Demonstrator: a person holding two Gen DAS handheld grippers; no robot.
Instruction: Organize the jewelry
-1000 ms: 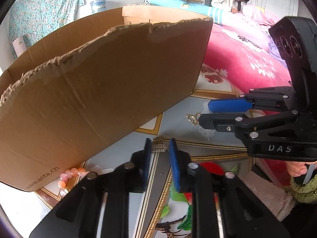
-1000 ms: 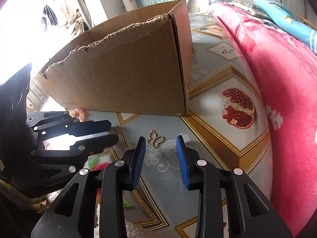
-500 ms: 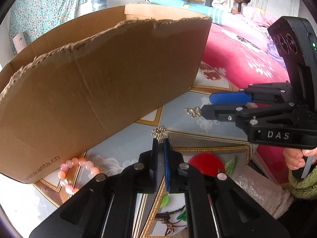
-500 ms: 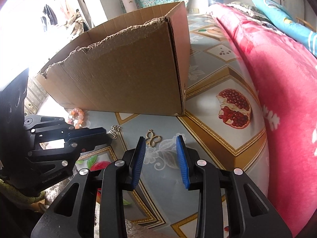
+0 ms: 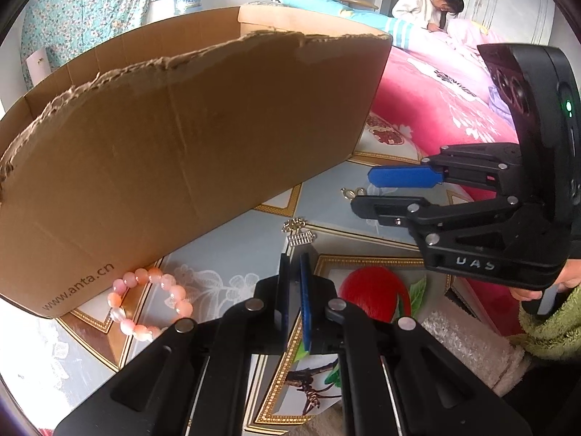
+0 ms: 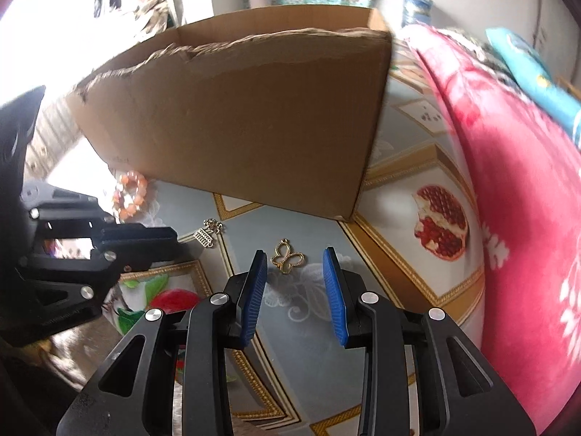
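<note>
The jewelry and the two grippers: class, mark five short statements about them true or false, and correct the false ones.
1. The pink bead bracelet lies inside the cardboard box. False: it lies on the patterned cloth outside the box, by its near wall.
2. The right gripper is open. True.
3. The gold butterfly pendant is clamped in the right gripper. False: it lies flat on the cloth just ahead of the open fingers, untouched.
4. The left gripper is shut. True.
5. The silver charm lies on the cloth between the bracelet and the pendant. True.
</note>
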